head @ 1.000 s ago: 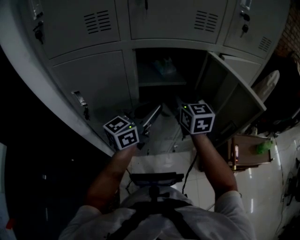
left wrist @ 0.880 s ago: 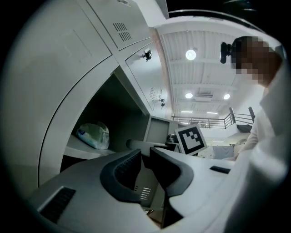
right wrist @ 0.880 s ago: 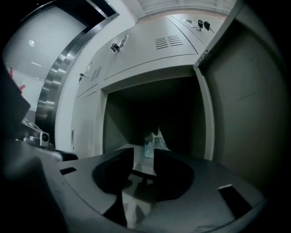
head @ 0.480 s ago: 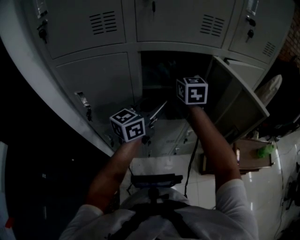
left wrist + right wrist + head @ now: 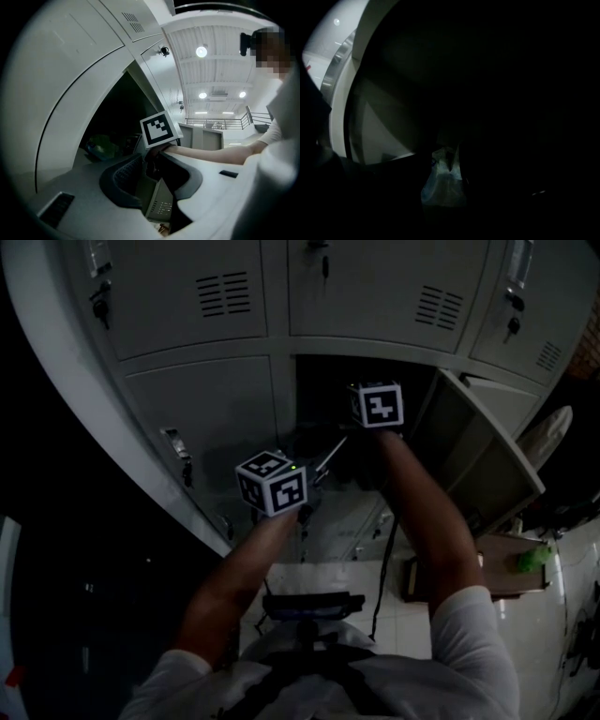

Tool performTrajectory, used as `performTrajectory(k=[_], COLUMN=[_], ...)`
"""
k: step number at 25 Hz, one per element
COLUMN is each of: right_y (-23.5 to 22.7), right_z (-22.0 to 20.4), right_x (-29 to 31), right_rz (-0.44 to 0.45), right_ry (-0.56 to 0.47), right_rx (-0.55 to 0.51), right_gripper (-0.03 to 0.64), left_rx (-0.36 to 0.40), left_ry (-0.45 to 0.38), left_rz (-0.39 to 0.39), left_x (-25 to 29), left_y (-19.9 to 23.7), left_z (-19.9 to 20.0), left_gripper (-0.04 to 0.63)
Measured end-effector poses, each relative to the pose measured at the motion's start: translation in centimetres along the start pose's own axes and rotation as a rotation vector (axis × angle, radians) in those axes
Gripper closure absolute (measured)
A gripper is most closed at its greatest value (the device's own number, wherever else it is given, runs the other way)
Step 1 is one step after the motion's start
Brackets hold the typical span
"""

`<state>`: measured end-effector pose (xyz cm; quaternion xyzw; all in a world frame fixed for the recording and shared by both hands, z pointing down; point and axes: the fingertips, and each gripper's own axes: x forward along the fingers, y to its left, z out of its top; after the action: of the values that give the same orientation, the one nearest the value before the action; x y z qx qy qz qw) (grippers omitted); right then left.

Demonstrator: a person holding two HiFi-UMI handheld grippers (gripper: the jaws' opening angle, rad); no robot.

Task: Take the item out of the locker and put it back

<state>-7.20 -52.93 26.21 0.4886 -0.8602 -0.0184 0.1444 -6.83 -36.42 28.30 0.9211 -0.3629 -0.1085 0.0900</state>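
The open locker compartment is dark inside, and its door swings out to the right. The item, a pale bluish-green bag, stands on the shelf inside; it shows in the left gripper view as the bag. My right gripper reaches into the compartment with its marker cube at the opening. Its jaws have just been opening and are barely visible in the dark, with the bag ahead and nothing pressed. My left gripper hangs outside, lower left. Its jaws have also just been opening and hold nothing.
Shut grey locker doors with handles and keys surround the open one. A small wooden stand with a green object stands on the tiled floor to the right. A cable hangs below my right arm.
My right gripper has moved up and forward from the locker's front into the dark opening. My left gripper has shifted a little up and to the right.
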Motion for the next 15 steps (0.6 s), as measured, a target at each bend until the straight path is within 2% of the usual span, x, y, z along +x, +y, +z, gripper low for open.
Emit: performTrajectory(k=[8, 12, 15], right_y=[-0.4, 0.6, 1.4], right_z=[-1.6, -1.9, -2.1], right_x=[2.9, 4.1, 4.5], right_rz=[0.017, 0.057, 0.098], right_ry=[0.102, 0.112, 0.123], right_rx=[-0.010, -0.022, 0.006], right_gripper=[0.390, 0.390, 0.393], left_rx=[-0.027, -0.037, -0.042], left_ry=[0.025, 0.032, 0.030], left_rz=[0.056, 0.061, 0.063], left_x=[1.3, 1.4, 1.4], left_y=[1.8, 2.1, 2.0], left_z=[-0.1, -0.4, -0.4], left_gripper=[0.499, 0.499, 0.499])
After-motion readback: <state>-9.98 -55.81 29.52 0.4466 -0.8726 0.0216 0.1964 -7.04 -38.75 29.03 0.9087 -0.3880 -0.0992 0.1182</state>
